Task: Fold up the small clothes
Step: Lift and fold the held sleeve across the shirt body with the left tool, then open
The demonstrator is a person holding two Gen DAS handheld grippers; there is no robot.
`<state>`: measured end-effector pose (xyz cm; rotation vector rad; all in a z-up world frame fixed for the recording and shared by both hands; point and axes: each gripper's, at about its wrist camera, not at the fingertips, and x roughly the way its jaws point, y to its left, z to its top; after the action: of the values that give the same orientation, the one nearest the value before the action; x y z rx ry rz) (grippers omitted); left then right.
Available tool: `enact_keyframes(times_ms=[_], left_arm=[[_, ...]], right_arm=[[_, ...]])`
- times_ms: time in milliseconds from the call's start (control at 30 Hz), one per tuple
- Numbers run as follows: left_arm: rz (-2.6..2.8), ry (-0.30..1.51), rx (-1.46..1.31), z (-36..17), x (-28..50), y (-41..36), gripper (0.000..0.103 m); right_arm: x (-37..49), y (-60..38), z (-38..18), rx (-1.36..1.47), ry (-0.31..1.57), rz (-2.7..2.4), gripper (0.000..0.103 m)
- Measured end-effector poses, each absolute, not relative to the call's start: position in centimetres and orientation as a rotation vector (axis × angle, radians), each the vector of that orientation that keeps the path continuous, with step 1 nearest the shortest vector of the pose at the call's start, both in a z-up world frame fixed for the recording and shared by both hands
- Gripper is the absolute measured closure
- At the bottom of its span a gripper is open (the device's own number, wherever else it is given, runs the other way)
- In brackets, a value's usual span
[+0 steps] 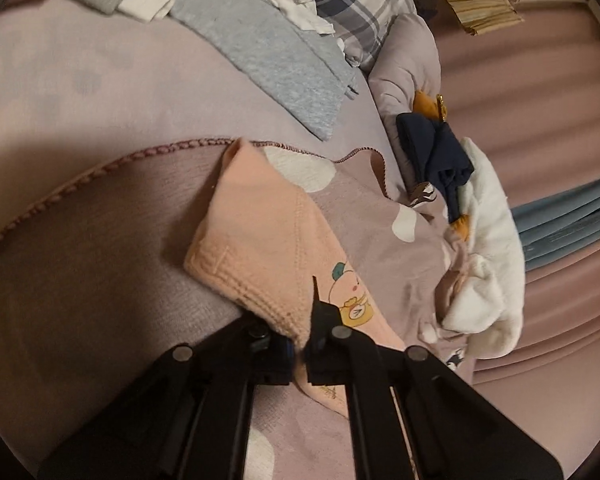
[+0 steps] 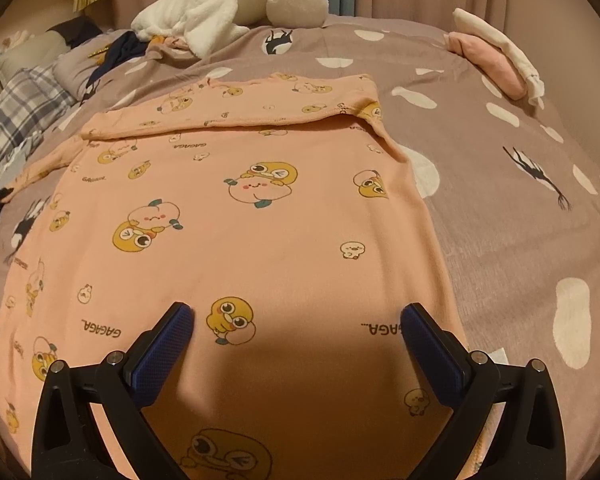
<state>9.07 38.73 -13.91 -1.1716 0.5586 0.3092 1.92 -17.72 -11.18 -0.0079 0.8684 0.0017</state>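
A peach-pink child's top printed with cartoon ducks lies flat on the bed, one sleeve folded across its far part. My right gripper hovers over the near hem, open wide, with its blue pads clear of the fabric. In the left wrist view the ribbed cuff of the other pink sleeve sits between the fingers of my left gripper, which is shut on it close above the bed cover. That sleeve stretches away from the fingers toward the top's body.
The mauve bed cover has white spots. A white plush toy and navy cloth lie at the far edge. Folded pink and white clothes sit far right. Grey garments and plaid cloth are piled left.
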Motion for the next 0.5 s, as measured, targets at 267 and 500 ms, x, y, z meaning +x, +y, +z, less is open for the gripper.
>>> enact_keyframes(times_ms=[267, 500], left_arm=[[0.392, 0.648, -1.006, -11.8, 9.5, 37.5, 0.099], [0.322, 0.564, -0.993, -8.1, 9.2, 35.5, 0.099]], right_arm=[[1.9, -17.8, -11.2, -0.004, 0.860, 0.003, 0.000], [1.8, -17.8, -11.3, -0.005, 0.856, 0.003, 0.000]])
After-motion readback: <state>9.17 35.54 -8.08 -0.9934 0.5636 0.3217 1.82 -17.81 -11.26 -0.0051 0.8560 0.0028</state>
